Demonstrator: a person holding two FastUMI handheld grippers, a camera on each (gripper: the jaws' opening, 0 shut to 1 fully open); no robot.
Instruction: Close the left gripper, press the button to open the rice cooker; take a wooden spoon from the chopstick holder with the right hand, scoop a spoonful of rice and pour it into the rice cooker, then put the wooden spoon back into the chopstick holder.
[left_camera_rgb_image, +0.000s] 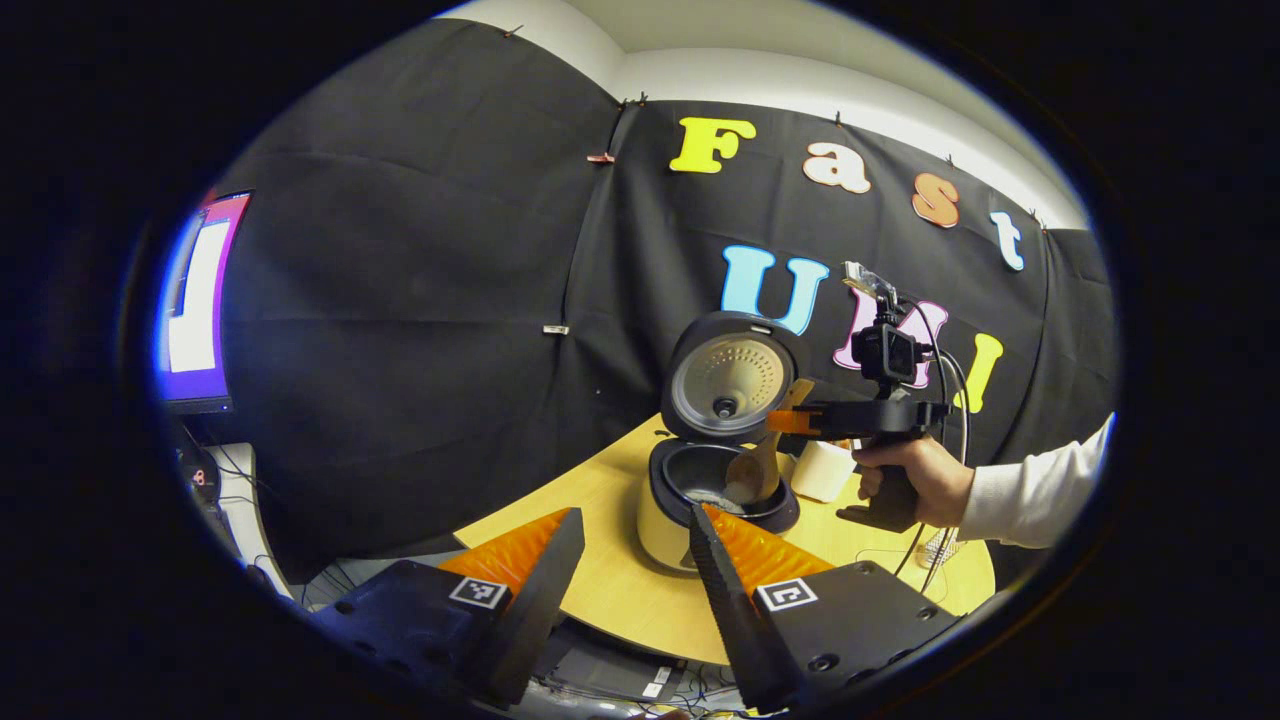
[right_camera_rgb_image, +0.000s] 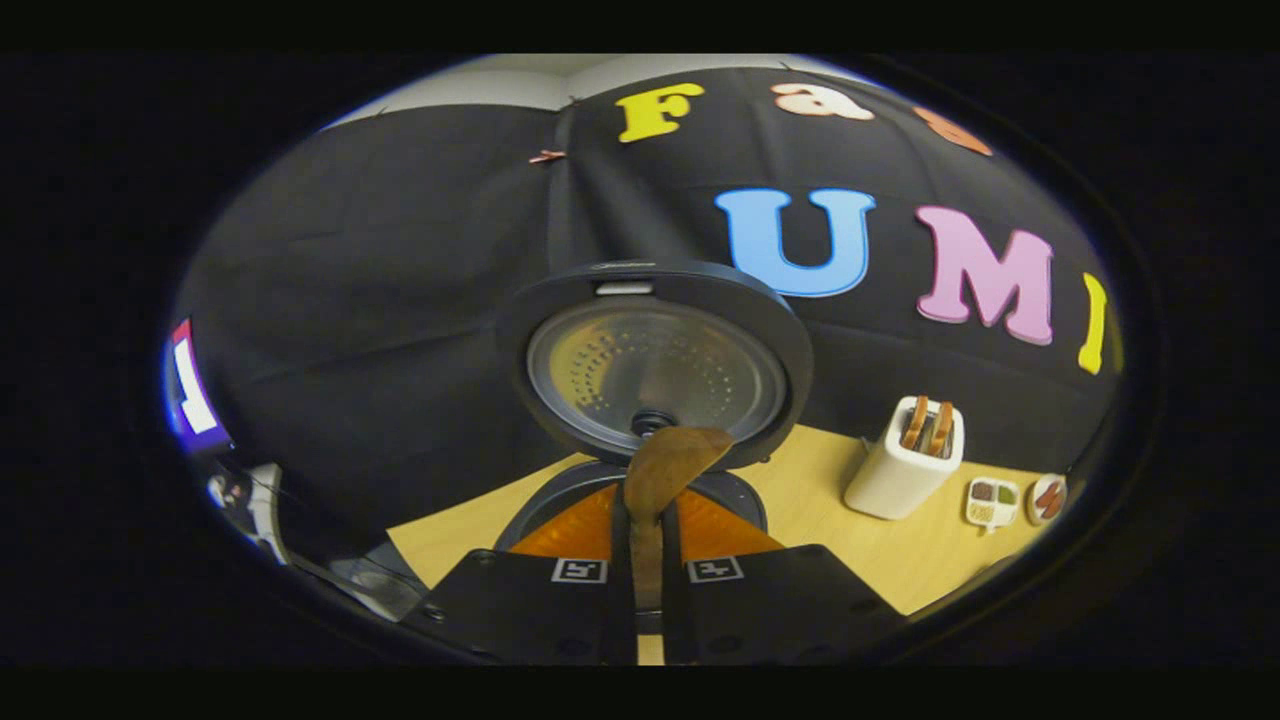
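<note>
upright lid (right_camera_rgb_image: 655, 365) behind the open pot (left_camera_rgb_image: 715, 480), bare table (left_camera_rgb_image: 610, 580) in front

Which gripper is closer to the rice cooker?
The right. The right gripper holds the wooden spoon over the rice cooker, spoon bowl dipping into the open pot. The left gripper is open and set back, off the table's near edge.
</note>
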